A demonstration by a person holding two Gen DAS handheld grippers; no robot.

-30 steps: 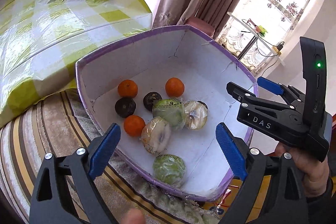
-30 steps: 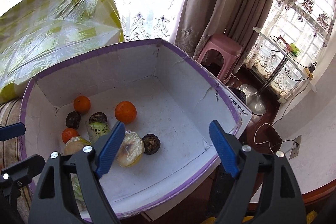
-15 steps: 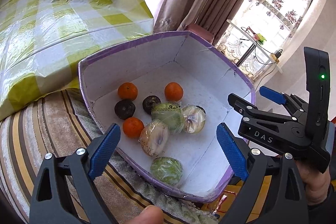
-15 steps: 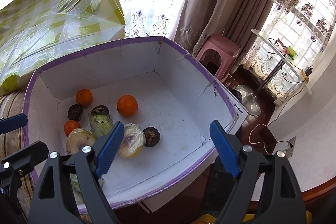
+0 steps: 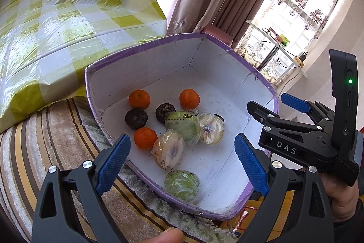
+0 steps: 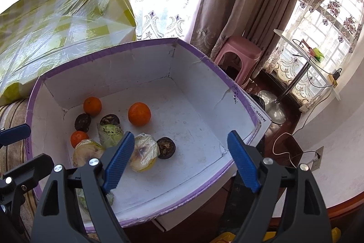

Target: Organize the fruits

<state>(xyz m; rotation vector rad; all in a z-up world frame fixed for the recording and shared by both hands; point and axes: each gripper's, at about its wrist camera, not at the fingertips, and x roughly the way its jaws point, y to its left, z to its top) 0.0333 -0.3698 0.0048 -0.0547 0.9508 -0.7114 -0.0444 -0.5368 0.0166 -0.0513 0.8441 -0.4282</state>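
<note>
The fruits are gathered in the left half of the white box with the purple rim: three oranges, three dark round fruits and four plastic-wrapped ones, the wrapped pieces touching one another. None shows a marked long axis — all are roughly round. The cluster lies ahead of and below both tools. The left gripper is seen spread wide and empty, with the cluster framed between its blue pads; it is judged the nearer. The right gripper is likewise released, holding nothing, over the bare right half of the floor — open room for placing. The box walls stand close on the left, beside a striped cloth and a checked parcel.
</note>
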